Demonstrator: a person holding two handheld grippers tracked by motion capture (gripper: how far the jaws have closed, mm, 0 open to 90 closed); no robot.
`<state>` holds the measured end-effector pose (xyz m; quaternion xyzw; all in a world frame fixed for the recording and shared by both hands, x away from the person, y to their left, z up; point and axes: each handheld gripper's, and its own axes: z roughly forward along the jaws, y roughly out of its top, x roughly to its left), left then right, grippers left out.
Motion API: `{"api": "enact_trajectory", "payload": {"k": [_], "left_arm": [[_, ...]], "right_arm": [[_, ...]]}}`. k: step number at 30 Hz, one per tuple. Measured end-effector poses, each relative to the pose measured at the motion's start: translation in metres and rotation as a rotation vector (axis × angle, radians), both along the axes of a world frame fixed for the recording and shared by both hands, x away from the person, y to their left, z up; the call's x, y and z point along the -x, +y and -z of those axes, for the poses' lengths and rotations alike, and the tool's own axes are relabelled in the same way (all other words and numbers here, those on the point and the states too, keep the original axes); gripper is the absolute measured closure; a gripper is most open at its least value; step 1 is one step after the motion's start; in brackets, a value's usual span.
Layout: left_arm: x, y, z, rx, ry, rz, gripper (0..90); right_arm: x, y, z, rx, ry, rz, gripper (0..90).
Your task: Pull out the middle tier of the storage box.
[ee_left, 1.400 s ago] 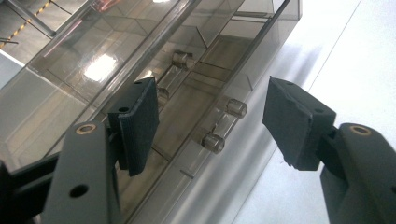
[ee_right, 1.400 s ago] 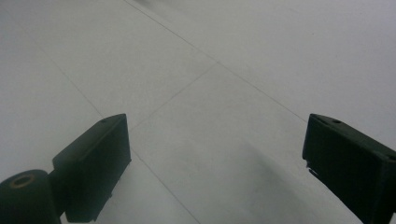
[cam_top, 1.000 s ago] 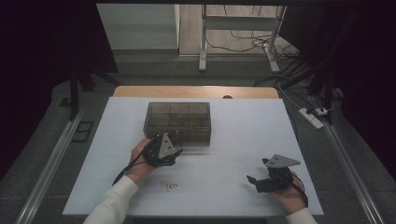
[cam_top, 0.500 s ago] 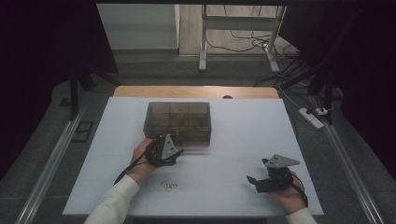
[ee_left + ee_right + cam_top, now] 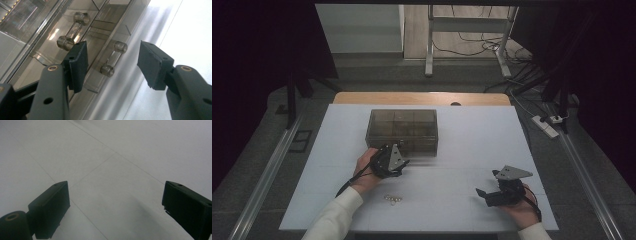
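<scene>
The white counter (image 5: 462, 150) carries a clear compartment box (image 5: 402, 131) left of centre, toward the far side. The left tongs (image 5: 112, 62) sit at the box's near wall, jaws apart and just closing around a clear handle (image 5: 113, 58), not yet pressing it. The right tongs (image 5: 115, 202) rest near right, jaws wide apart. Small rings (image 5: 393, 199) lie near left.

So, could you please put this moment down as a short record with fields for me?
Setting: white table, seen from above
Main item: clear compartment box, lid down
Handle: clear bar handle on the box front
Left claw: at the box front, jaws astride the handle, pads not touching it; jaws have just been closing
Right claw: open, low over bare table at the near right, holding nothing
Loose items: small pale rings on the table near the left forearm
</scene>
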<state>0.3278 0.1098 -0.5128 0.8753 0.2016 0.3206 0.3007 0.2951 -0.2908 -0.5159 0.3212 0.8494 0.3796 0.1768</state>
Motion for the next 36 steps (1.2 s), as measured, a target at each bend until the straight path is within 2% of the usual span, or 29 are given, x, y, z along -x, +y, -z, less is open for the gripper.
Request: {"api": "enact_trajectory", "payload": {"k": [10, 17, 36], "left_arm": [[-0.0024, -0.0033, 0.003, -0.025, -0.017, -0.013, 43.7], [-0.002, -0.0038, 0.0034, -0.046, -0.045, -0.033, 50.3], [0.0026, -0.0061, 0.0027, -0.061, -0.057, -0.017, 53.5]], "right_arm": [[-0.0002, 0.0005, 0.0002, 0.007, 0.0, 0.0, 7.6], [-0.0003, 0.0006, 0.0, 0.007, -0.001, -0.001, 7.5], [-0.0001, 0.0003, 0.0, 0.001, -0.001, -0.004, 7.5]]}}
